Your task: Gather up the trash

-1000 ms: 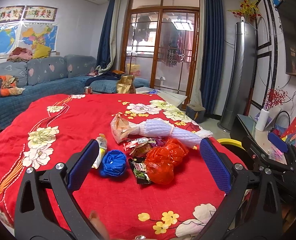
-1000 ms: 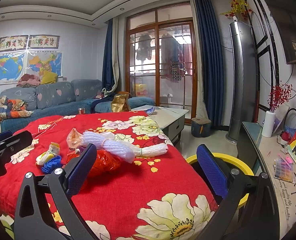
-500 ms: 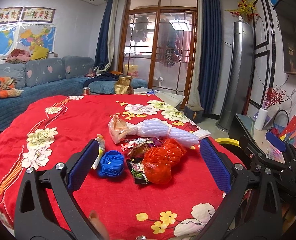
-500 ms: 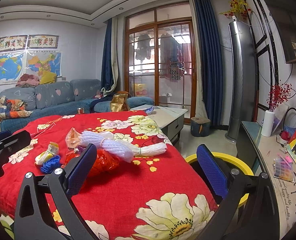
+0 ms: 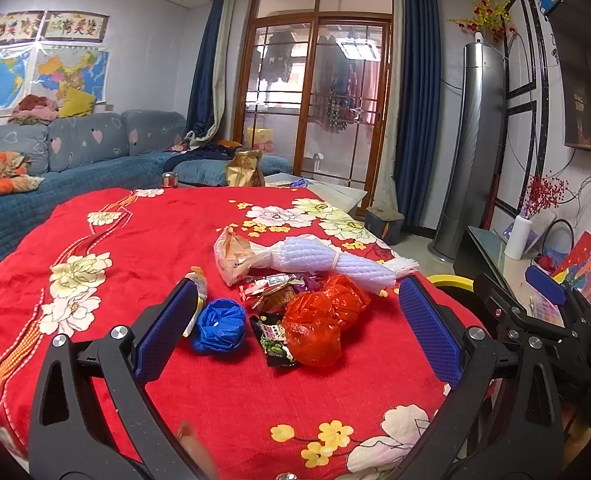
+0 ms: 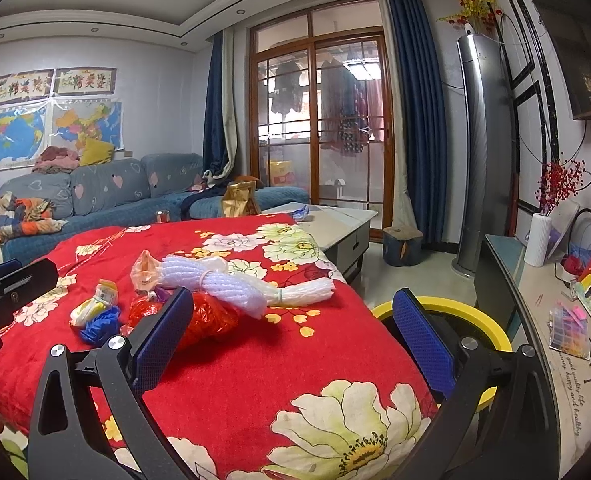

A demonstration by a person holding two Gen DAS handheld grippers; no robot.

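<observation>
Both grippers, left (image 5: 297, 326) and right (image 6: 293, 338), hang over the red floral cloth (image 5: 143, 240) on the desk, jaws spread wide, gripping nothing. Trash clusters ahead of the left jaws: blue crumpled bag (image 5: 218, 325), red bags (image 5: 325, 318), snack wrappers (image 5: 273, 330), white foam netting (image 5: 327, 260). Yellow bin (image 6: 467, 322) just beyond the desk's right edge.

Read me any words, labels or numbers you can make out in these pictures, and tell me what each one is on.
"happy and healthy life": cursive lettering on the glass cabinet top, only partly legible; the line beside it is unreadable.
Two framed calligraphy panels on the wall: Chinese characters, too blurred to read.
Two wall maps: labels too small.
Black-and-green snack wrapper: print too small.
Crumpled orange-tinted plastic bag: print too small.
</observation>
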